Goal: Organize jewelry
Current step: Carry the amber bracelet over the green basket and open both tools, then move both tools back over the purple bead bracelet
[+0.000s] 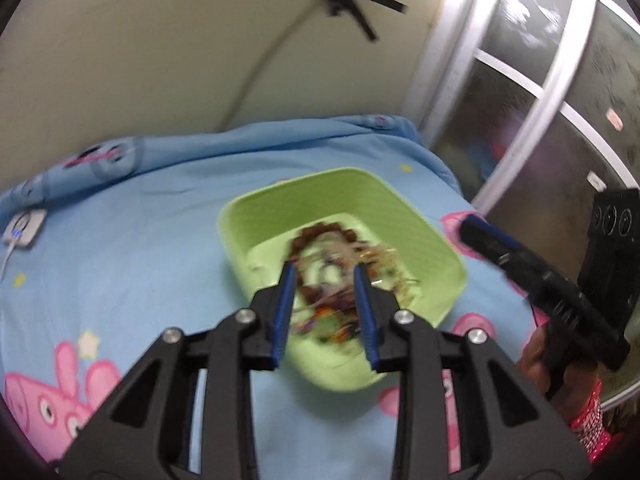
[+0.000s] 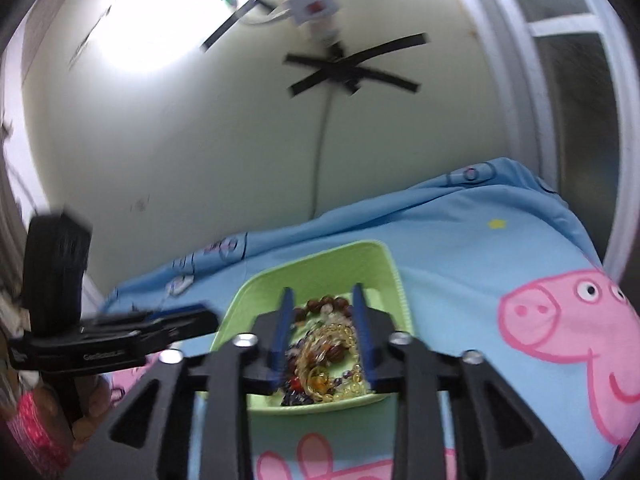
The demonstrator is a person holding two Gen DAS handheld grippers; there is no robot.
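A light green plastic bin sits on a blue cartoon-print bedsheet. It holds a tangled pile of jewelry: brown bead strands, gold chains, coloured beads. My left gripper is open and empty, hovering over the pile. In the right wrist view the same bin and jewelry show; my right gripper is open and empty above them. The right gripper also shows in the left wrist view, beside the bin's right side. The left gripper also shows in the right wrist view, left of the bin.
A white charger with a cable lies at the far left of the bed. A cream wall stands behind the bed. A white-framed glass door is to the right, past the bed's edge.
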